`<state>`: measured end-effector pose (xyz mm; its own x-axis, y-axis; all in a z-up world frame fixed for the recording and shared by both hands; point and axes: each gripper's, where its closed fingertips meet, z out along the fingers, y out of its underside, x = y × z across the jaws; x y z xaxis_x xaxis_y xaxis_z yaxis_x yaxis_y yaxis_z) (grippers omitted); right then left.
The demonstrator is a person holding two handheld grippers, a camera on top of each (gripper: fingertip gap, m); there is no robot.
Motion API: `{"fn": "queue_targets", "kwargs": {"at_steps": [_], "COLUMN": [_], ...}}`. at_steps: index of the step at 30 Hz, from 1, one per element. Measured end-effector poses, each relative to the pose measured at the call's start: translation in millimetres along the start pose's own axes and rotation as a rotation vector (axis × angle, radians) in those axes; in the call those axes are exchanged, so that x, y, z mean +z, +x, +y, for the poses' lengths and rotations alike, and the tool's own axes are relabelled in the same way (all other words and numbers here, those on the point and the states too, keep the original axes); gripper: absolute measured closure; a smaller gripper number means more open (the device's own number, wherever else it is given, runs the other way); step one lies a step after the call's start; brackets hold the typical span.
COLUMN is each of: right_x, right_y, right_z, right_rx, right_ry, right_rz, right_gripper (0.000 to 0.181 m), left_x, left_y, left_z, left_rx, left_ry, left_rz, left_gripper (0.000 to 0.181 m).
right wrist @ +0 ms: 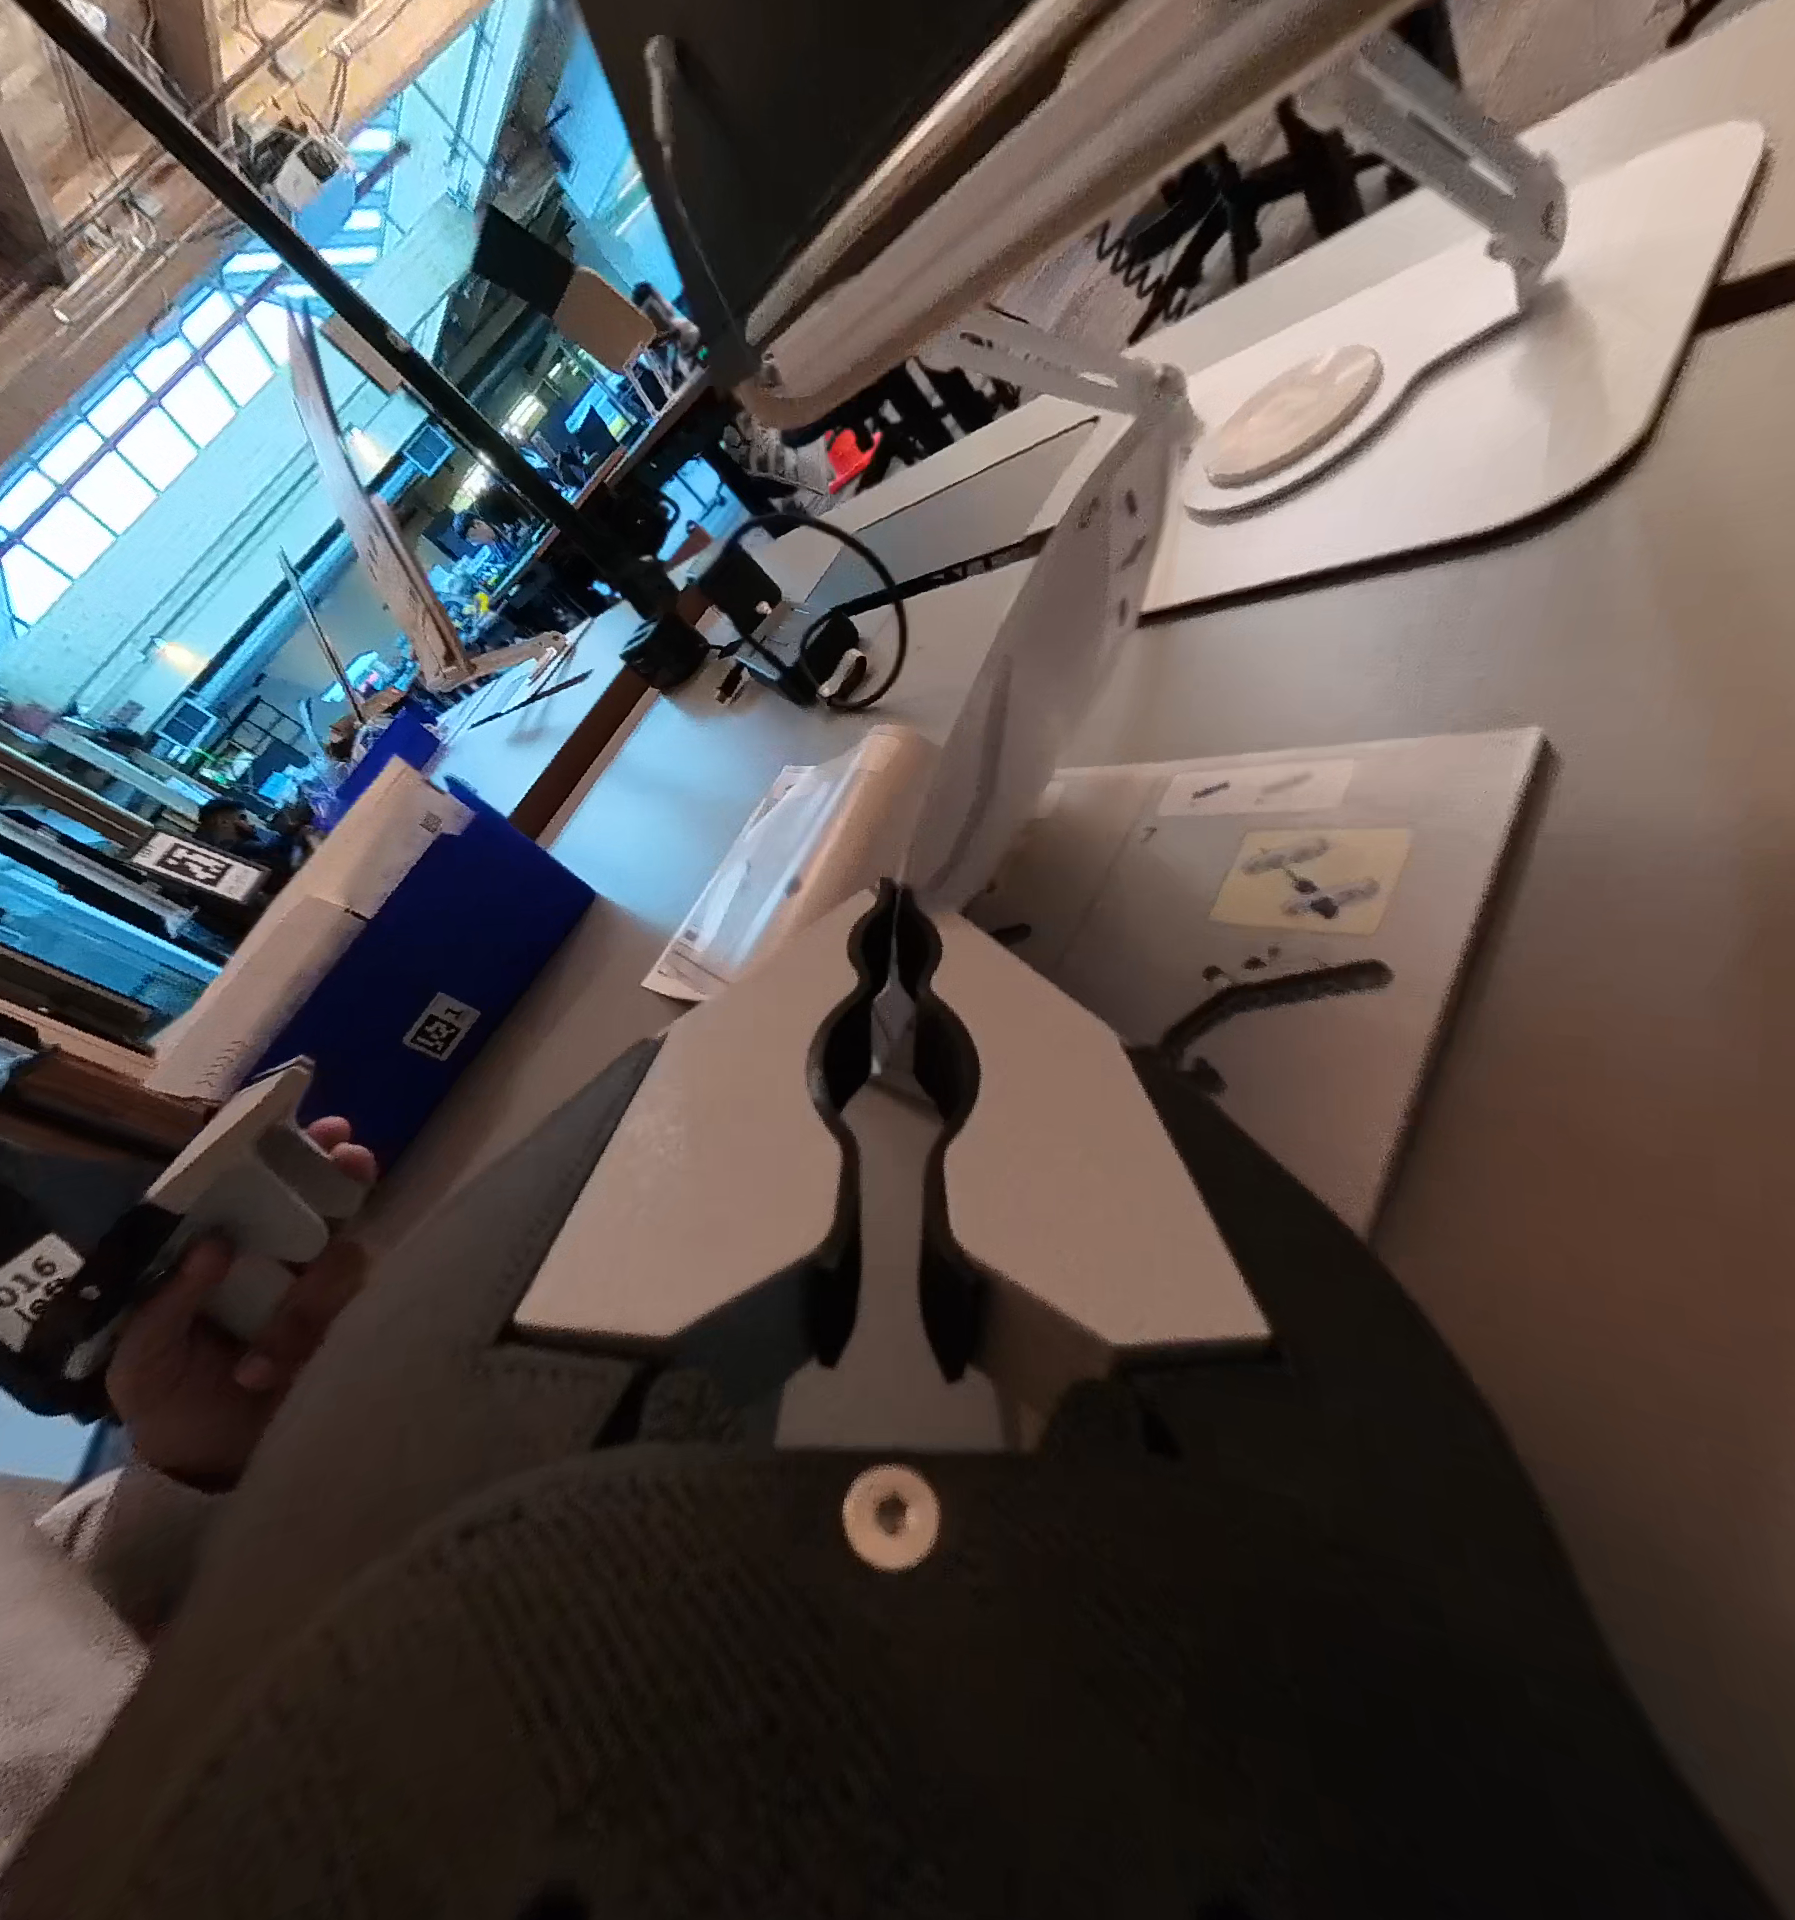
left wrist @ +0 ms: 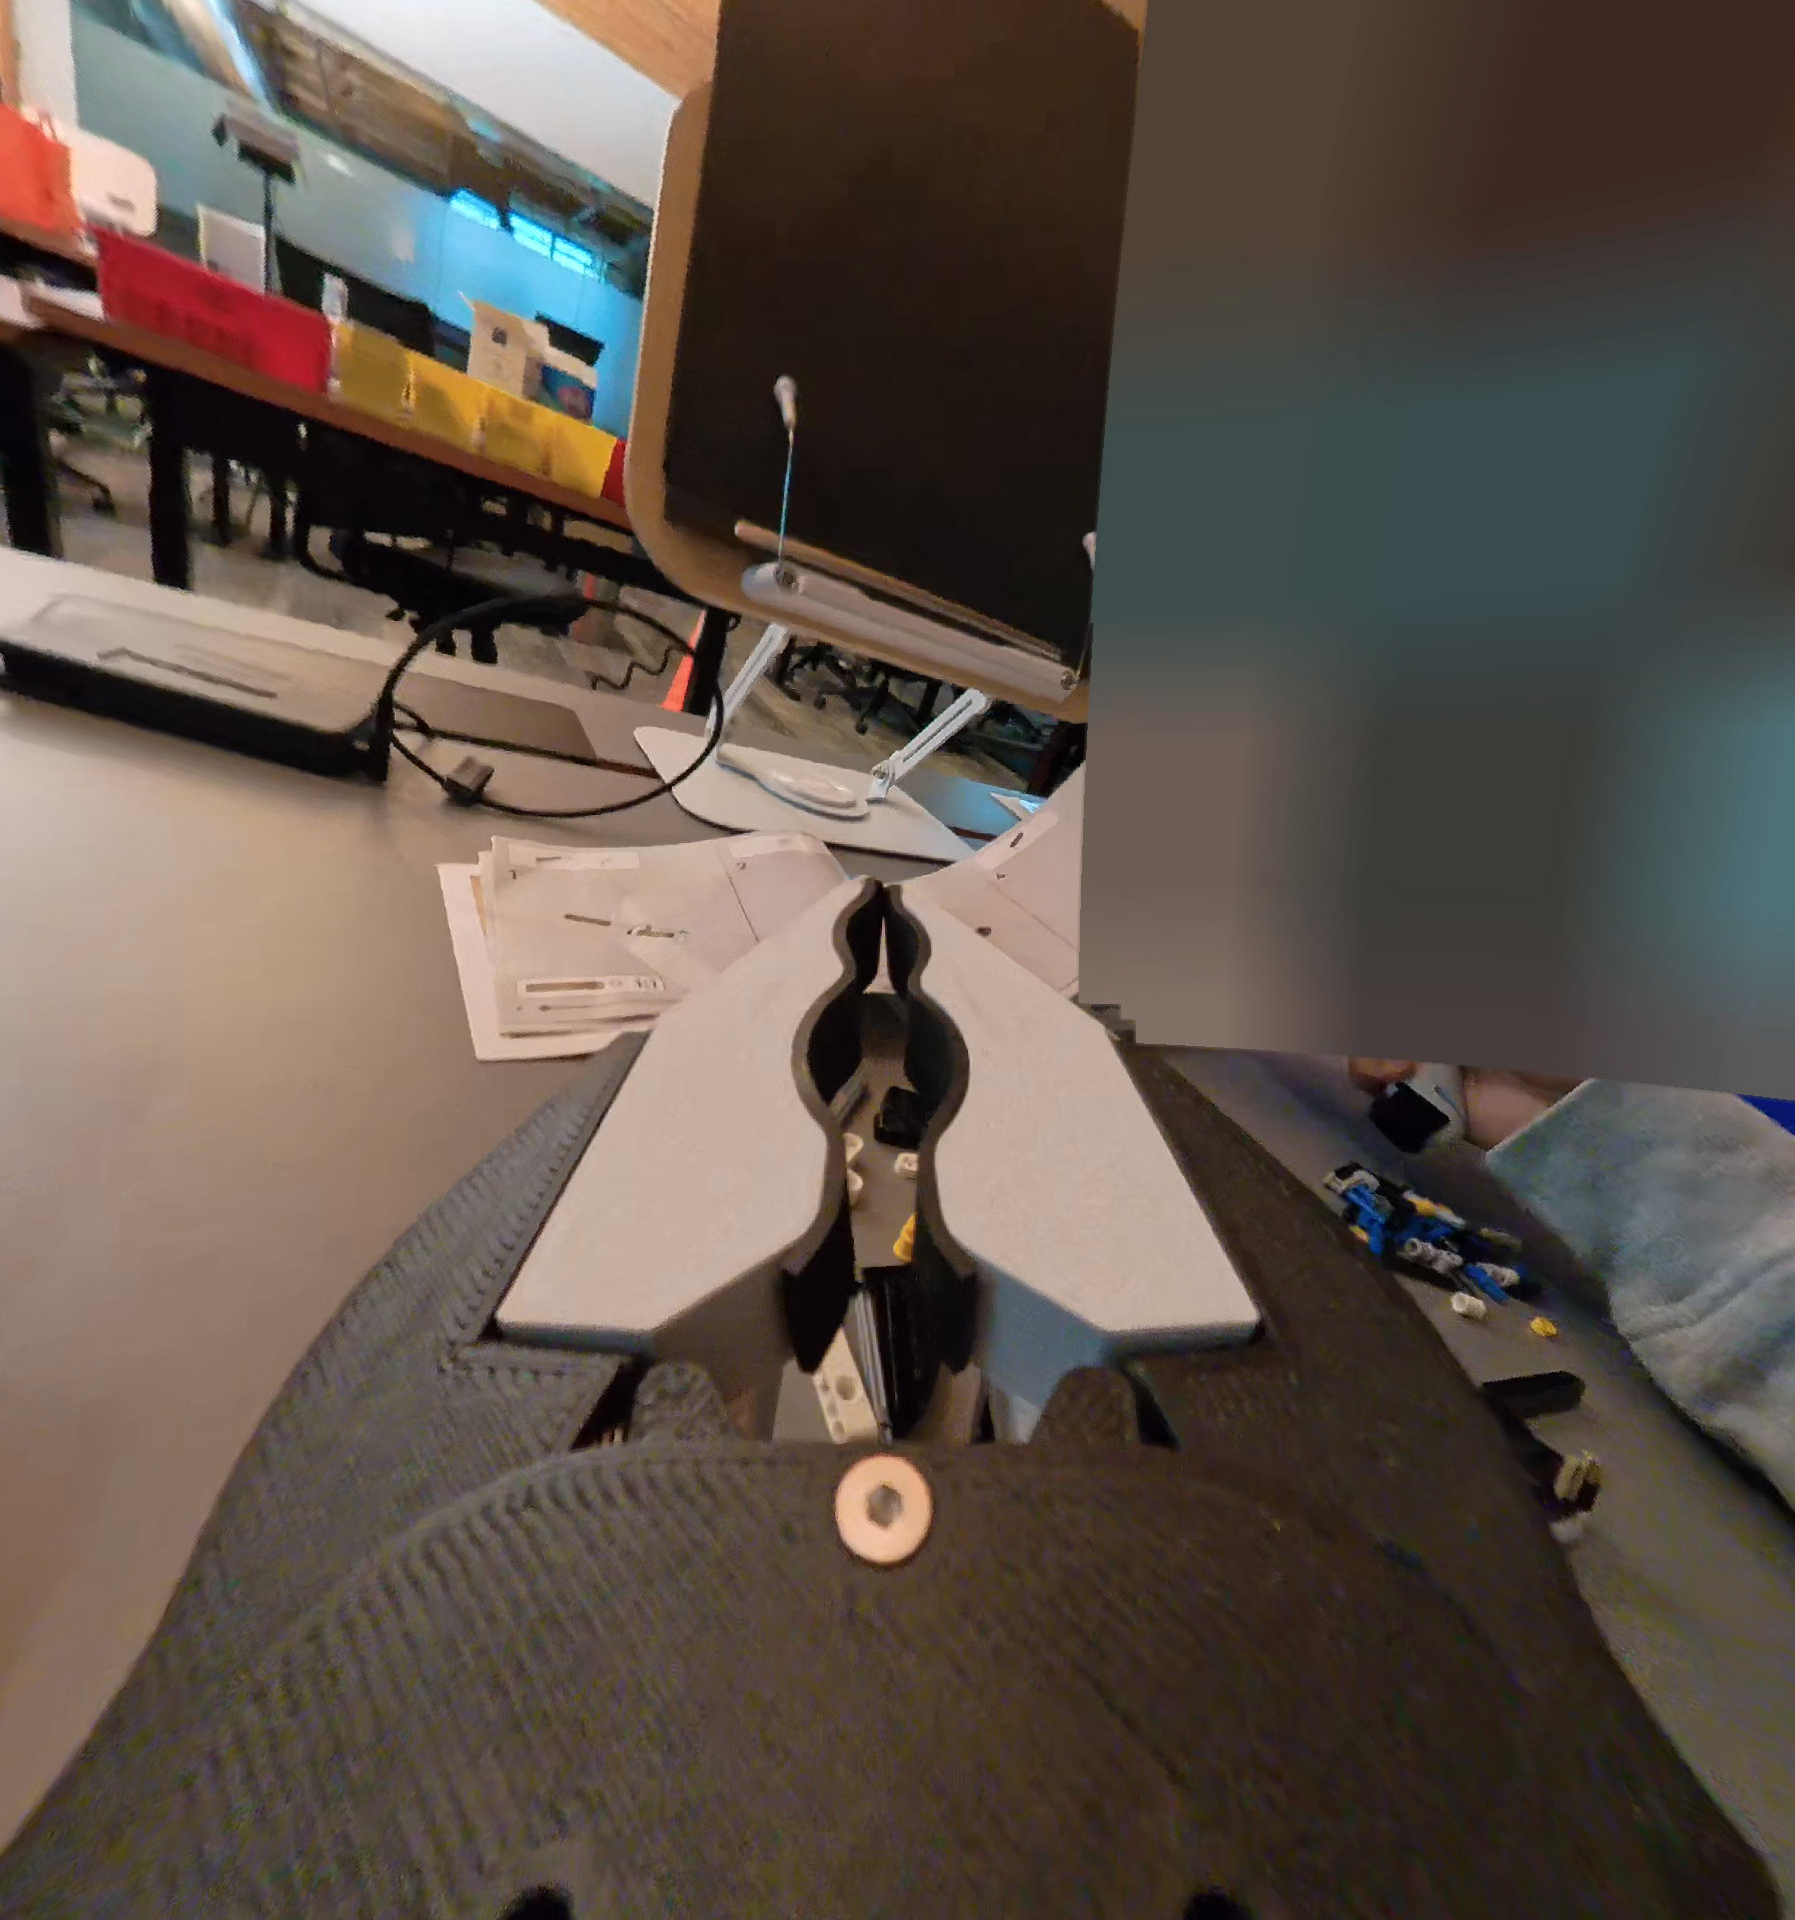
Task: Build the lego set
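In the left wrist view my left gripper [left wrist: 885, 896] is shut and empty, held above the grey table [left wrist: 197, 1039]. Small loose pieces [left wrist: 898, 1117] show through the gap between its fingers. A blue, black and yellow partial build [left wrist: 1423, 1231] lies to its right, with small white and yellow pieces [left wrist: 1464, 1306] beside it. The instruction booklet [left wrist: 602, 935] lies open ahead. In the right wrist view my right gripper [right wrist: 898, 904] is shut on a booklet page [right wrist: 1038, 665] and holds it lifted upright. The open booklet [right wrist: 1444, 1039] lies flat to its right with a black curved part [right wrist: 1277, 992] on it.
A monitor on a white stand [left wrist: 831, 800] stands behind the booklet; its base also shows in the right wrist view [right wrist: 1495, 343]. A blue box [right wrist: 436, 966] sits left of the right gripper. A black cable [left wrist: 519, 727] and a flat black device [left wrist: 176, 675] lie at the back left. A person's light blue sleeve [left wrist: 1703, 1299] rests at the right. There is about 30 centimetres between the tips of the two grippers.
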<state>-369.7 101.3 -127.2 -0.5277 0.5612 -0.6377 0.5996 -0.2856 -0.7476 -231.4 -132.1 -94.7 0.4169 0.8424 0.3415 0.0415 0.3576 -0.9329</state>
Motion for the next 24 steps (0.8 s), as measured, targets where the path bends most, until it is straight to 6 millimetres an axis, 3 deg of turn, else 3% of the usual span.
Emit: {"fn": "queue_targets", "kwargs": {"at_steps": [5, 11, 14, 16, 19, 22, 24], "right_x": [33, 105, 141, 153, 145, 113, 89], "right_y": [-47, -118, -131, -130, -139, -145, -135], "right_z": [8, 49, 80, 97, 96, 80, 70], "right_rx": [-0.108, -0.202, -0.280, -0.277, -0.243, -0.268, -0.303], "right_ry": [-0.084, -0.257, -0.398, -0.497, -0.511, -0.440, -0.399], "right_rz": [-0.010, -0.142, -0.146, -0.134, -0.146, -0.144, -0.093], "right_gripper": [0.181, 0.181, 0.181, 0.172, 0.169, 0.165, 0.166], "left_x": [-11, -16, -19, -19, -19, -17, -15], "left_y": [0, -13, -16, -18, -18, -17, -14], "left_z": [-22, -25, -28, -28, -27, -25, -23], "left_rx": [-0.026, -0.125, -0.134, -0.124, -0.092, -0.060, -0.051], "left_ry": [0.075, 0.083, 0.090, 0.090, 0.082, 0.073, 0.065], "left_rz": [0.005, -0.004, -0.010, -0.015, -0.024, -0.030, -0.027], "left_gripper": [0.181, 0.181, 0.181, 0.181, 0.181, 0.181, 0.181]}}
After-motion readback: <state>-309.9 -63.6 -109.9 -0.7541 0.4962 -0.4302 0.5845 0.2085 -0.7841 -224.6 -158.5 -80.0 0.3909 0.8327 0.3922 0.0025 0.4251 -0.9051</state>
